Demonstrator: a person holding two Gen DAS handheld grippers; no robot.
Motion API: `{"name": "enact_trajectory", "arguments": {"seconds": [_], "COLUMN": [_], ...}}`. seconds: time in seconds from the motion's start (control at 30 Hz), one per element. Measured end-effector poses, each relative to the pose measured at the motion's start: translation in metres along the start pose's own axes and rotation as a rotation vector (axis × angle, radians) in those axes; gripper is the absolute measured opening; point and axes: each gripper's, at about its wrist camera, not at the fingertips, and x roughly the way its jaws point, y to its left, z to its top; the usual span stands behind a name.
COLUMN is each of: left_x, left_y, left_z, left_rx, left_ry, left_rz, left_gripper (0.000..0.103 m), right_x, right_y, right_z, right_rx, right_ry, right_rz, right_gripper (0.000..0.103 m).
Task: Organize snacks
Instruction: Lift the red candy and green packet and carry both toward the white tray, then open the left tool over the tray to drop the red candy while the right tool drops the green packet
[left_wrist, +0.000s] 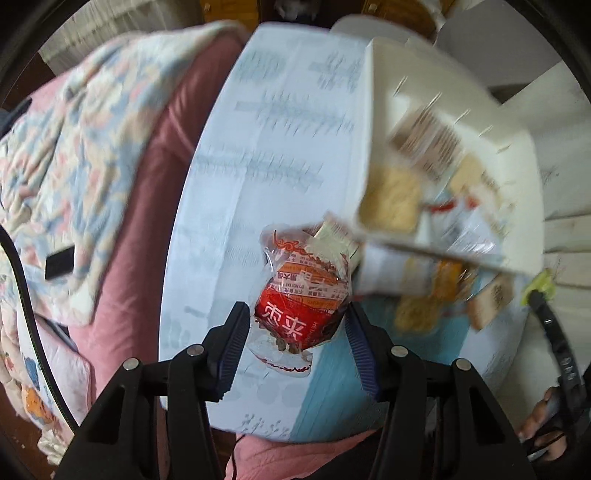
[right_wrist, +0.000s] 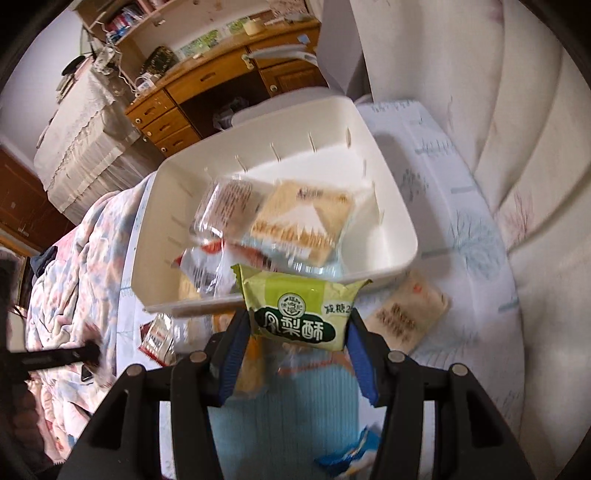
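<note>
My left gripper (left_wrist: 295, 325) is shut on a red snack packet (left_wrist: 301, 295) with white characters, held above the blue-and-white cloth (left_wrist: 258, 147). My right gripper (right_wrist: 295, 328) is shut on a green pineapple-cake packet (right_wrist: 301, 310), held just before the near rim of the white bin (right_wrist: 388, 206). The bin holds several wrapped snacks, among them a tan cracker pack (right_wrist: 303, 221) and a brown-printed pack (right_wrist: 229, 206). In the left wrist view the bin (left_wrist: 424, 92) lies to the upper right, blurred.
Loose snacks lie on the cloth near the bin: a beige pack (right_wrist: 410, 314), a red-and-white packet (right_wrist: 159, 336), a blue wrapper (right_wrist: 351, 454). A flowered quilt (left_wrist: 74, 147) and pink bedding (left_wrist: 147, 221) lie left. A wooden desk (right_wrist: 207, 92) stands behind. A padded headboard (right_wrist: 517, 147) is right.
</note>
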Motion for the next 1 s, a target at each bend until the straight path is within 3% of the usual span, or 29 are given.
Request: {"name": "enact_trajectory", "arguments": {"seconds": [0.17,0.47,0.7,0.8,1.0], "left_x": [-0.021,-0.012,0.007,0.009,-0.001], "left_y": [-0.03,-0.076,-0.08,-0.077,-0.072], "left_z": [0.02,0.032,0.032,0.028,0.023], "left_rx": [0.029,0.097,0.093,0.106,0.134], "left_ry": [-0.08,-0.186,-0.292,-0.316,-0.347], "left_rz": [-0.061,-0.18,-0.215,-0.243,-0.223], "left_gripper": [0.052,0.052,0.053,0.053,0.068], "right_x": [0.006,0.012,0.019,0.02,0.015], "right_y": [-0.004,-0.009,-0.015,-0.017,-0.017], "right_z": [0.013,0.027,0.029,0.029,0.025], "right_rx": [-0.051,-0.111,-0.093,-0.084,-0.073], "right_ry": [-0.055,-0.174,-0.187,-0.186,-0.191], "right_rz": [0.007,0.021,0.036,0.031,0.036], "right_gripper": [0.052,0.053,0.056,0.062,0.068]}}
